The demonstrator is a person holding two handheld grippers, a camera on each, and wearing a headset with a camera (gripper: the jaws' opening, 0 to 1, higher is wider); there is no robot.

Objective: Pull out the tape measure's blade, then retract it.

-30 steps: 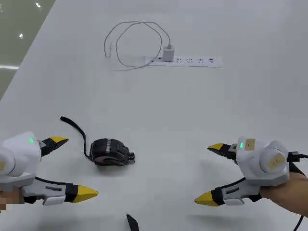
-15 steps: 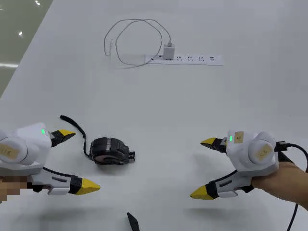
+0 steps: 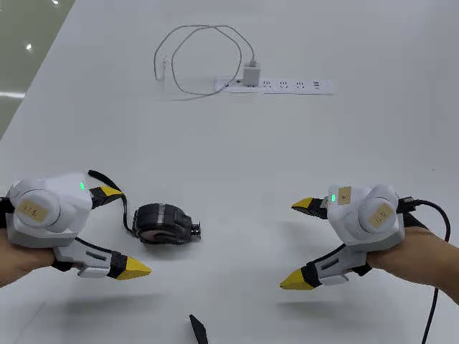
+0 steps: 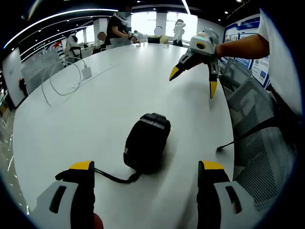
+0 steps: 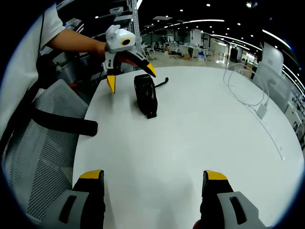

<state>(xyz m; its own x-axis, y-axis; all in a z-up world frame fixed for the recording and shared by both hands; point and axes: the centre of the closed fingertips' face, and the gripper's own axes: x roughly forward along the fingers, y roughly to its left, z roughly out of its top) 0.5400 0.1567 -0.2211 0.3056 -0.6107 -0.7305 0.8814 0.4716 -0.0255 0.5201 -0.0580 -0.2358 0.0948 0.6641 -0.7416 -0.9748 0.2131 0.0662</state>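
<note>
A black tape measure (image 3: 163, 224) lies on its side on the white table (image 3: 237, 158), its black wrist strap (image 3: 115, 190) curling off to the left. My left gripper (image 3: 122, 231) is open just left of it, yellow tips either side of the case's left end, not touching. In the left gripper view the tape measure (image 4: 147, 141) sits a short way ahead of the open left gripper (image 4: 144, 166). My right gripper (image 3: 298, 242) hangs open well to the right, nothing between its fingers. The right gripper view shows the tape measure (image 5: 145, 94) far ahead of the right gripper (image 5: 155, 175).
A white power strip (image 3: 276, 87) with a plugged charger (image 3: 251, 74) and looped white cable (image 3: 193, 61) lies at the table's far side. A small black piece (image 3: 196, 330) lies near the front edge. A mesh chair (image 5: 47, 143) stands beside the table.
My left gripper has moved up and right, closing in on the tape measure's left end. My right gripper has drifted left toward the middle. The tape measure has not moved.
</note>
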